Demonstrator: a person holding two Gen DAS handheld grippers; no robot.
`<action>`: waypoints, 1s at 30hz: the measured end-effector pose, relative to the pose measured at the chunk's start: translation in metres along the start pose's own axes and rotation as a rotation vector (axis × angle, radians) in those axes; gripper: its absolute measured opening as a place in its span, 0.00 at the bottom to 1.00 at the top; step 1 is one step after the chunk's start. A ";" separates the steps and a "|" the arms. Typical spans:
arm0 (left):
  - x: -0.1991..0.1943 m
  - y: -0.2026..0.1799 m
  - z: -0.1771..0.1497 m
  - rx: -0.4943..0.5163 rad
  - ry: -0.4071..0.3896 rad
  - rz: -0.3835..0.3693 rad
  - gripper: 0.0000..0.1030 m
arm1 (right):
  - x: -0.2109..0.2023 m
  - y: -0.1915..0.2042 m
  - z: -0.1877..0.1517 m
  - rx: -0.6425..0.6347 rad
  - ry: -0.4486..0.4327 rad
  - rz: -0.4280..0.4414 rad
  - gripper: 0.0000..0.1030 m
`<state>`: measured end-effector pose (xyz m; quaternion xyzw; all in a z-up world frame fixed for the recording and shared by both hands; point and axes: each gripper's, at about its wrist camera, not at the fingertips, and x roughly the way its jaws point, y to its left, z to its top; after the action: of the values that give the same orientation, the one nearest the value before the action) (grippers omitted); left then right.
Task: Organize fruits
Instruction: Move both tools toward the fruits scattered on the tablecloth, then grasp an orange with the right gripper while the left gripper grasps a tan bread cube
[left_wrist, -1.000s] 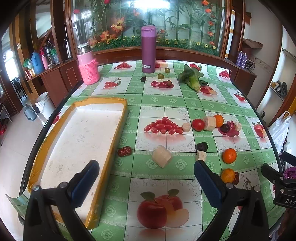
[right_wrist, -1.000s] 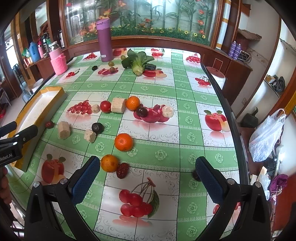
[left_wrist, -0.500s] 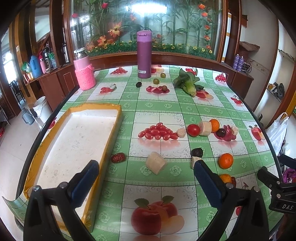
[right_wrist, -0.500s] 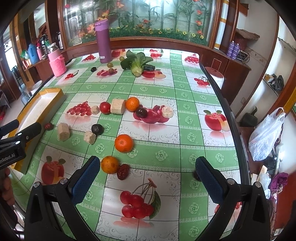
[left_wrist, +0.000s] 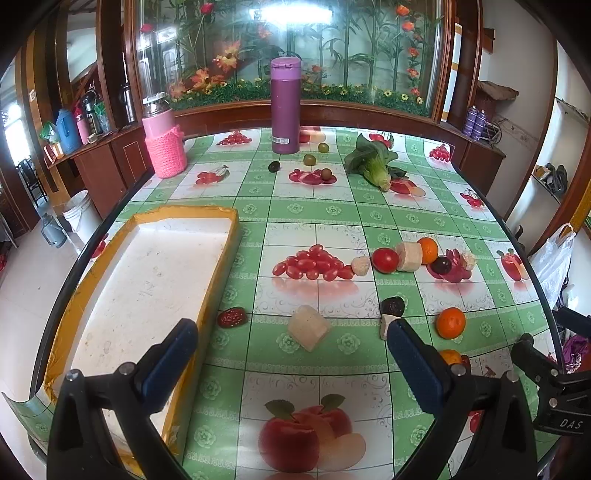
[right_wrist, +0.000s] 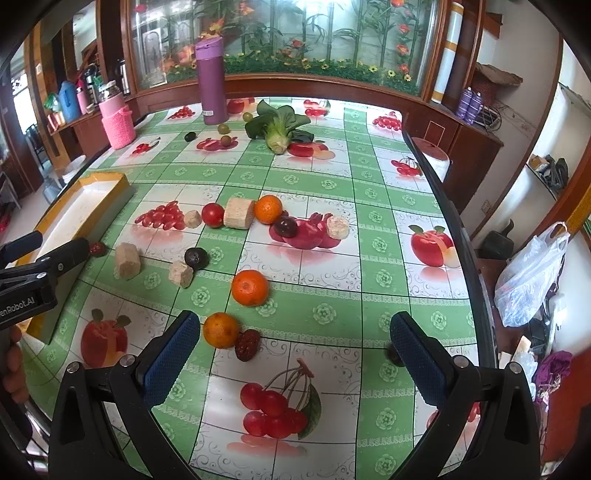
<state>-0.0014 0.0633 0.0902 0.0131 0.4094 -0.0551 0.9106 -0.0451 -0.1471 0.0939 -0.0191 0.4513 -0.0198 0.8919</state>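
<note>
A: What's sitting where, biggest first?

B: Counter (left_wrist: 332, 210) is filling both views, wearing a green checked fruit-print cloth. Yellow-rimmed tray (left_wrist: 221, 258) is lying left of centre in the left wrist view, white inside, nothing showing in it. Purple flask (left_wrist: 284, 107) is standing upright at top centre; pink knit-covered jar (left_wrist: 165, 146) is standing upper left. Leafy green vegetable (left_wrist: 373, 164) is lying upper right of centre.

A: Grippers?

B: Left gripper (left_wrist: 291, 349) is hovering at the bottom edge, fingers (left_wrist: 173, 350) spread wide, holding nothing. Right gripper (right_wrist: 293, 341) is doing the same in its own view, fingers (right_wrist: 171, 350) wide apart, nothing between them.

A: Fruit?

B: All sitting loose on the cloth, outside the tray. In the right wrist view: one orange (right_wrist: 250, 287) is lying at centre, a second orange (right_wrist: 221, 330) just beside the right gripper's left finger, touching a red date (right_wrist: 247, 344). A third orange (right_wrist: 268, 209) is sitting in the mid row next to a tomato (right_wrist: 212, 215) and a dark plum (right_wrist: 285, 226). Another dark fruit (right_wrist: 196, 257) is lying left of centre. In the left wrist view a second red date (left_wrist: 231, 317) is lying just beside the tray wall.
</note>
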 end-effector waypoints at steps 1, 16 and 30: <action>0.000 0.000 0.000 0.000 0.000 0.002 1.00 | 0.000 0.001 0.000 -0.006 0.002 0.010 1.00; 0.013 0.029 -0.001 -0.034 0.056 0.040 1.00 | 0.035 0.038 -0.007 -0.186 0.139 0.161 0.78; 0.022 0.027 -0.011 -0.009 0.110 0.028 1.00 | 0.073 0.059 -0.010 -0.272 0.240 0.266 0.30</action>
<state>0.0075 0.0894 0.0659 0.0179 0.4588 -0.0399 0.8875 -0.0087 -0.0925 0.0265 -0.0769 0.5512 0.1568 0.8159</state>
